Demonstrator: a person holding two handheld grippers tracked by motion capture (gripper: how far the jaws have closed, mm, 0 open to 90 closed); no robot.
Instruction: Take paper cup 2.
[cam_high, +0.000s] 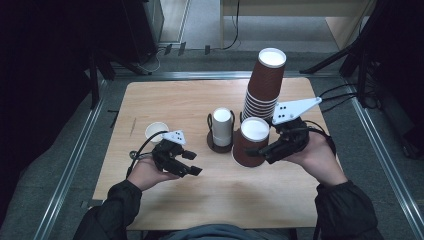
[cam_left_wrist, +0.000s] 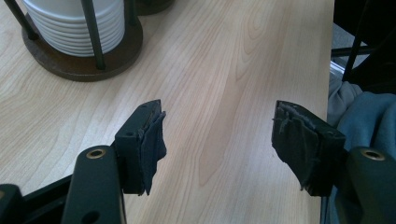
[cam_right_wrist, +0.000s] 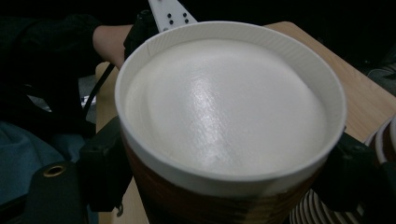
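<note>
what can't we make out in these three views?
- High view: whether the upside-down brown paper cup held by the right gripper touches the wooden table; cup and gripper hide its lower edge.
- Right gripper view: the pads' contact points, hidden behind the cup's white rim.
- Left gripper view: the dark wire holder of white lids, cut off by the top edge.
- High view: what the small white cup contains, too small.
</note>
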